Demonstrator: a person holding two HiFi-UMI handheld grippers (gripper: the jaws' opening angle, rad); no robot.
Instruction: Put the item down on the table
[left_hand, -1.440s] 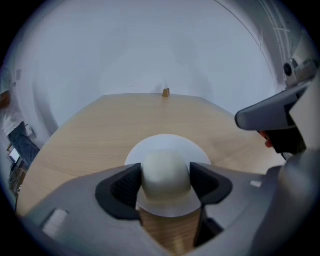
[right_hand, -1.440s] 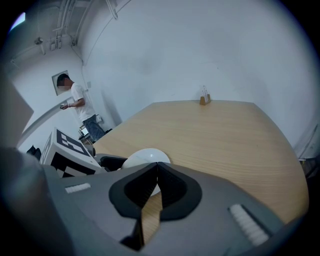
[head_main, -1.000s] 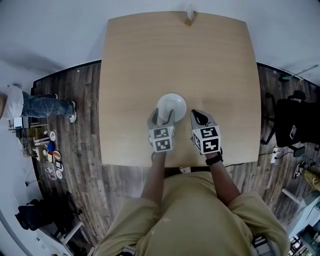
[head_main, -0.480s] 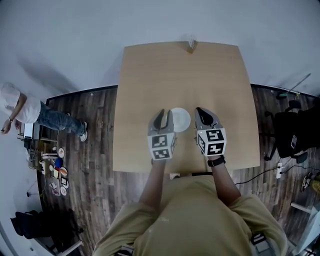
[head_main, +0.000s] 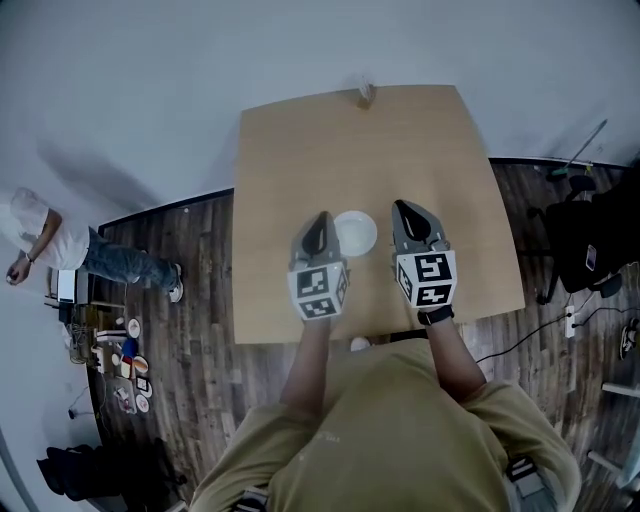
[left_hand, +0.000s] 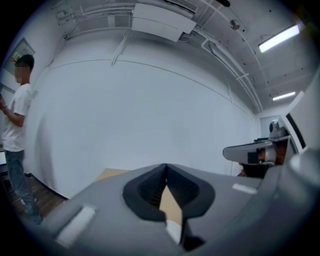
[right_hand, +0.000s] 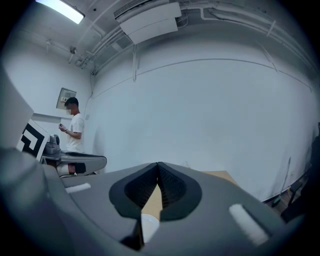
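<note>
Head view: a white bowl (head_main: 354, 232) sits on the wooden table (head_main: 440, 150), in its near half, between the two grippers. The left gripper (head_main: 321, 220) is just beside the bowl's left rim; the right gripper (head_main: 406, 208) is a little apart on the other side. Both point away from the person. A small object (head_main: 365, 95) stands at the table's far edge. Another person (head_main: 45, 240) stands on the dark wood floor (head_main: 190, 330) well to the left.

Left gripper view: the left gripper (left_hand: 166, 167) has its jaws brought together, tips meeting, with nothing held between them. Table wood shows through the gap below the tips. The person (left_hand: 15, 125) stands at the left by the white wall (left_hand: 150, 110).

Right gripper view: the right gripper (right_hand: 158, 165) is likewise closed tip to tip and empty. A bit of the bowl (right_hand: 149, 225) shows low in the gap, on the table. The other gripper is at the left edge.
</note>
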